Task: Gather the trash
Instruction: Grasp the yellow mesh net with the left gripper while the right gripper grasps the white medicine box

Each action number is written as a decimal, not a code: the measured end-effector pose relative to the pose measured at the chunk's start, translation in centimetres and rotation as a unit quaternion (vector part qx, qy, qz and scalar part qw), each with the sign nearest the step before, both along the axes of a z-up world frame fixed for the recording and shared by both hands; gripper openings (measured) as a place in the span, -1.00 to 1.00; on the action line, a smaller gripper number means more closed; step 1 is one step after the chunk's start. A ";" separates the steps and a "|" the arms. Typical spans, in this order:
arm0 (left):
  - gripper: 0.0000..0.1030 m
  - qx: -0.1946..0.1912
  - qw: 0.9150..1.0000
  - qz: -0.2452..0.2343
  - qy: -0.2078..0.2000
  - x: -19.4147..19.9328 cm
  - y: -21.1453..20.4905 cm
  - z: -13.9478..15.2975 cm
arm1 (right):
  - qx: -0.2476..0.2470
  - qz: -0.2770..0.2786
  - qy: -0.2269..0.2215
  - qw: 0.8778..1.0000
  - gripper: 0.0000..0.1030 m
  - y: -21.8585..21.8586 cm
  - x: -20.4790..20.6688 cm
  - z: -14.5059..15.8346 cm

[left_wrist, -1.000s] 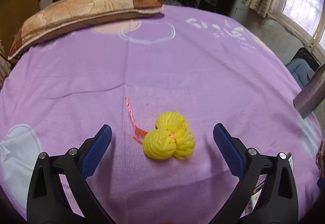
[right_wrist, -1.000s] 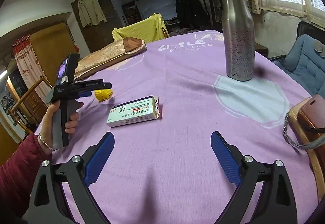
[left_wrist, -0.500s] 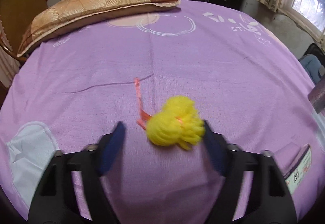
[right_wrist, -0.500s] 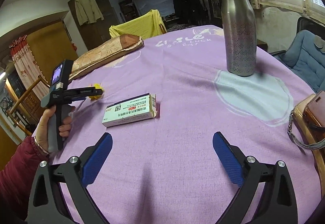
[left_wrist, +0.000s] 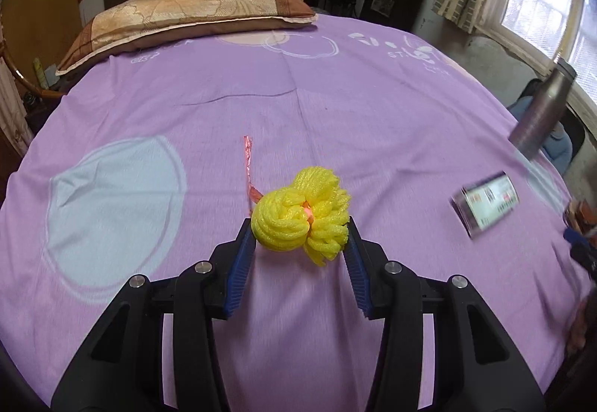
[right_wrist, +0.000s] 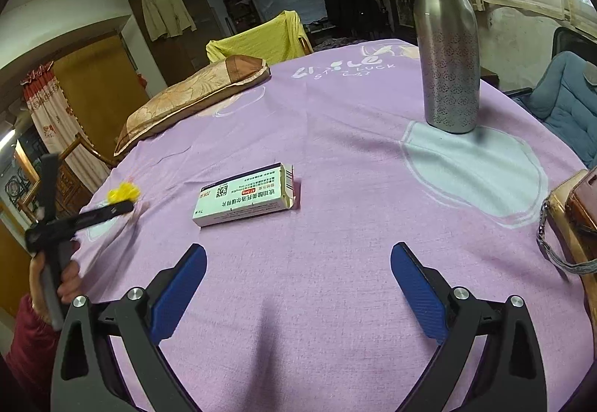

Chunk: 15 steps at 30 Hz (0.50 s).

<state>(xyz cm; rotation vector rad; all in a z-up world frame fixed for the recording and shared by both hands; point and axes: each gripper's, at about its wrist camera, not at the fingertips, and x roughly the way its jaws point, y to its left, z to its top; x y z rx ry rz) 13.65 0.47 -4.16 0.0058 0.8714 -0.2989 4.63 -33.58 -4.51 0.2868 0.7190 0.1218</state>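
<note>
A crumpled yellow foam net [left_wrist: 300, 216] with a thin pink strip [left_wrist: 247, 162] on it sits between the blue pads of my left gripper [left_wrist: 300, 247], which is shut on it above the purple tablecloth [left_wrist: 335, 94]. In the right wrist view the same net [right_wrist: 123, 192] shows small at the left, at the left gripper's tip. A white medicine box [right_wrist: 244, 199] lies flat in front of my right gripper [right_wrist: 298, 285], which is open and empty. The box also shows blurred in the left wrist view [left_wrist: 485, 203].
A steel bottle [right_wrist: 447, 50] stands at the back right. A pillow [left_wrist: 186, 12] lies at the table's far edge, with a yellow-draped chair [right_wrist: 261, 38] behind it. A brown wallet with a strap [right_wrist: 574, 214] lies at the right edge.
My left gripper has closed from wide open onto the yellow foam net and lifted it off the cloth. The right gripper has stayed open and drifted slightly.
</note>
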 end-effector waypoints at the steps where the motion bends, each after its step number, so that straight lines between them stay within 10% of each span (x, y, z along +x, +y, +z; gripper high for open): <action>1: -0.07 -0.002 1.000 -0.003 0.004 -0.2 0.1 -0.1 | -0.001 0.001 0.002 1.000 0.89 0.1 0.1 0.0; 15: 0.71 0.045 0.999 0.017 -0.007 -0.9 -0.5 0.0 | -0.098 0.094 0.029 0.990 0.89 9.2 5.1 1.1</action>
